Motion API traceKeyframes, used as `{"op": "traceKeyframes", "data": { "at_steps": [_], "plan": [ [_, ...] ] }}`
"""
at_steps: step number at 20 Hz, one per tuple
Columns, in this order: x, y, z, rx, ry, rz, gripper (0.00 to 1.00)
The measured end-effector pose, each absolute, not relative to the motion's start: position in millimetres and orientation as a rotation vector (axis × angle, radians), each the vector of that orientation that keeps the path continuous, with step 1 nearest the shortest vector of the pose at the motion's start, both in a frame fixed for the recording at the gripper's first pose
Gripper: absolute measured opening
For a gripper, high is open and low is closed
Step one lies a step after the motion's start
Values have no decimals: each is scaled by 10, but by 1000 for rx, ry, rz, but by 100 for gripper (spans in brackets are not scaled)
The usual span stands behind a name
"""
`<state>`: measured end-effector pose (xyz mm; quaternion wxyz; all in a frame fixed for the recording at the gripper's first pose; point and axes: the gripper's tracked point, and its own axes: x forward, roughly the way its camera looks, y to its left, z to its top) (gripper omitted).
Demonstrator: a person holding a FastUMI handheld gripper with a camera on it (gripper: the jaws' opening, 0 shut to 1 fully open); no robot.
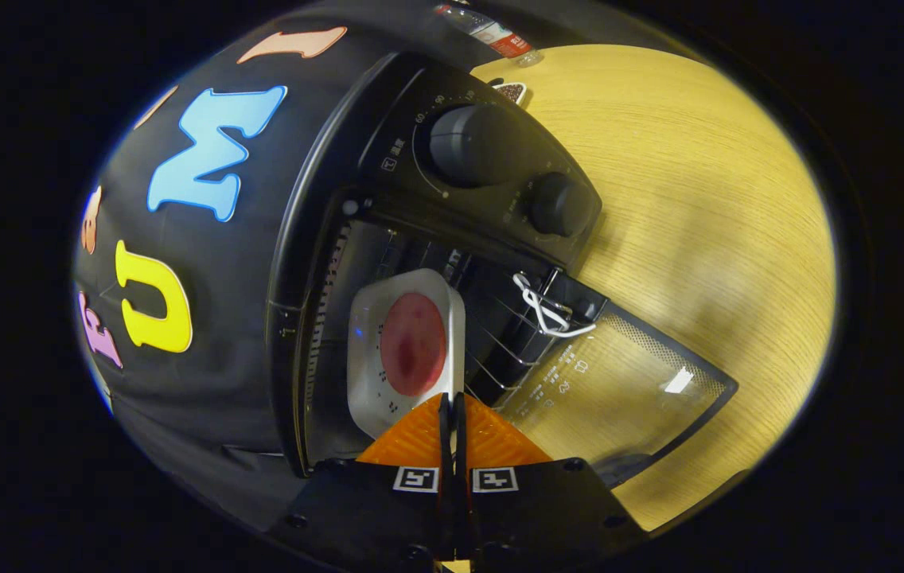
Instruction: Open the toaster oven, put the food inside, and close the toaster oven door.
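Note:
The black toaster oven [388, 119] stands on a wooden table [699, 199] with its glass door [627, 382] folded fully open onto the tabletop. A white square plate [364, 318] carrying a round red piece of food [414, 344] sits inside the oven cavity, over the wire rack [500, 334]. My gripper [452, 402] is at the mouth of the oven, shut on the near rim of the plate. The fingers are pressed close together with only the thin plate edge between them.
Two dark knobs [468, 143] [559, 204] sit on the oven's control panel beside the cavity. A white cord loop [543, 306] hangs at the door hinge. A plastic bottle [492, 32] and a small dish [512, 89] lie beyond the oven.

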<state>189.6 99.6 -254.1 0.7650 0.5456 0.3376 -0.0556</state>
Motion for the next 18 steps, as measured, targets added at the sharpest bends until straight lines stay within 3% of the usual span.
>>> {"op": "traceKeyframes", "data": {
  "at_steps": [8,14,18],
  "plan": [
    [2172,884,-2491,1216,615,-209,3],
    [2148,1224,-2600,1220,655,-153,5],
    [2144,1358,-2498,1244,636,-99,16]
  ]
}}
